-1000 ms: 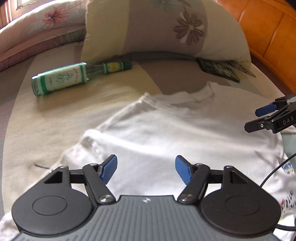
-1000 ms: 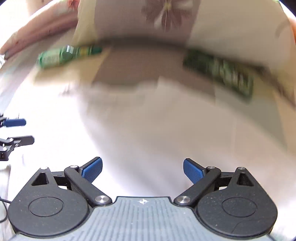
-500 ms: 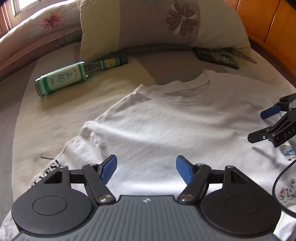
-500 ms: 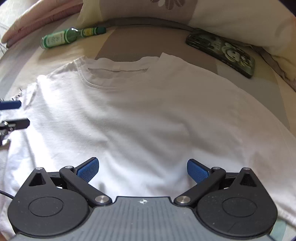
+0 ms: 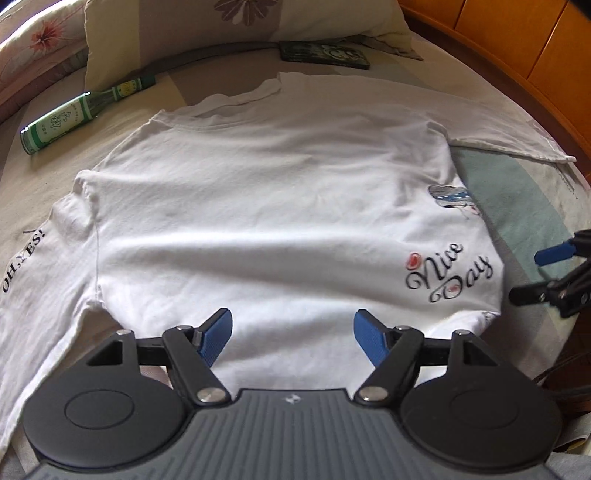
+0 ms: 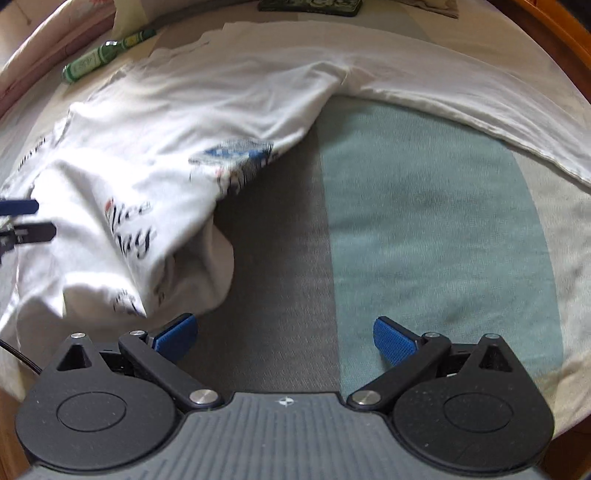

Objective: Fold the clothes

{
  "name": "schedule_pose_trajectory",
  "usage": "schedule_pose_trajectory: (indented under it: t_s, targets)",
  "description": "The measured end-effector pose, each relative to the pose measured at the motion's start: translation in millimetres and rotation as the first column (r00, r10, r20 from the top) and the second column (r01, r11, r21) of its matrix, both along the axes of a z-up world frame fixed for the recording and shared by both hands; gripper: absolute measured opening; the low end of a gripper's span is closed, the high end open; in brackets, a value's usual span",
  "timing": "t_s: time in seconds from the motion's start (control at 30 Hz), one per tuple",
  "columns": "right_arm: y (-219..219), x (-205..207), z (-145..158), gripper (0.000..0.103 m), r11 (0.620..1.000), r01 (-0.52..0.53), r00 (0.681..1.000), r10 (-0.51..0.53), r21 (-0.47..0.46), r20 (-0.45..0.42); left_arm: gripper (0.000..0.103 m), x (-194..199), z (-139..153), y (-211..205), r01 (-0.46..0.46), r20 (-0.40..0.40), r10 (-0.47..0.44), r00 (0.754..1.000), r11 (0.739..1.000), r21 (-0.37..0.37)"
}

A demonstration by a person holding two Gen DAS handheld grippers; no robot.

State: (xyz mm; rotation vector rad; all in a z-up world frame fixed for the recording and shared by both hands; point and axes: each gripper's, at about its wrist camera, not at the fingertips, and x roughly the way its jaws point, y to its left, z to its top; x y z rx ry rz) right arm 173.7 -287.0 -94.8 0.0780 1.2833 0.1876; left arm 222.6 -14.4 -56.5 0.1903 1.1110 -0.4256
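Note:
A white T-shirt [image 5: 266, 206] lies flat on the bed, collar far from me, with "Nice Day" printed near its right edge and "OH, YES!" on the left sleeve. My left gripper [image 5: 293, 332] hovers open over the shirt's lower middle, nothing between its blue pads. My right gripper [image 6: 284, 336] stands wide open above bare striped sheet [image 6: 424, 229], just right of the shirt's [image 6: 155, 155] rumpled edge; the right sleeve [image 6: 461, 96] stretches across beyond it. Each gripper shows at the edge of the other's view: right gripper [image 5: 546, 273], left gripper [image 6: 26, 221].
A green glass bottle [image 5: 74, 114] lies on its side at the far left of the bed. A dark patterned phone [image 5: 325, 55] rests by a floral pillow [image 5: 240, 22] behind the collar. Orange wooden panels [image 5: 517, 48] border the bed on the right.
Both grippers have drawn back from the collar toward the shirt's hem. The right one slid right, off the shirt onto bare sheet, and its jaws widened slightly. The printed edge has come into view.

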Motion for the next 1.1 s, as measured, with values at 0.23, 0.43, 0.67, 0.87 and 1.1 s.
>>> schedule_pose_trajectory:
  t_s: [0.23, 0.43, 0.67, 0.87, 1.1]
  targets:
    - [0.1, -23.4, 3.7, 0.103, 0.998, 0.050, 0.999, -0.050, 0.040, -0.017, 0.075, -9.7, 18.0, -74.9, 0.151, 0.033, -0.152, 0.988, 0.988, 0.038]
    - [-17.7, -34.9, 6.4, 0.103, 0.987, 0.125, 0.992, -0.122, 0.097, -0.031, 0.079, -15.3, -1.2, -124.5, 0.274, 0.052, -0.277, 0.960, 0.960, 0.049]
    - [-35.7, -50.2, 3.8, 0.103, 0.985, 0.158, 0.987, -0.154, 0.075, -0.054, 0.079, -24.7, -23.0, -140.1, 0.294, 0.093, -0.311, 0.946, 0.942, 0.162]
    - [-39.4, -51.4, 6.4, 0.103, 0.984, 0.161, 0.986, -0.158, 0.070, -0.055, 0.081, -14.5, -5.0, -119.0, 0.247, 0.116, -0.265, 0.957, 0.957, 0.151]
    - [-31.1, -37.3, 14.3, 0.103, 0.983, 0.131, 0.991, -0.128, 0.133, -0.030, 0.088, 16.1, -0.7, -87.9, 0.203, 0.148, -0.230, 0.962, 0.962, 0.180]
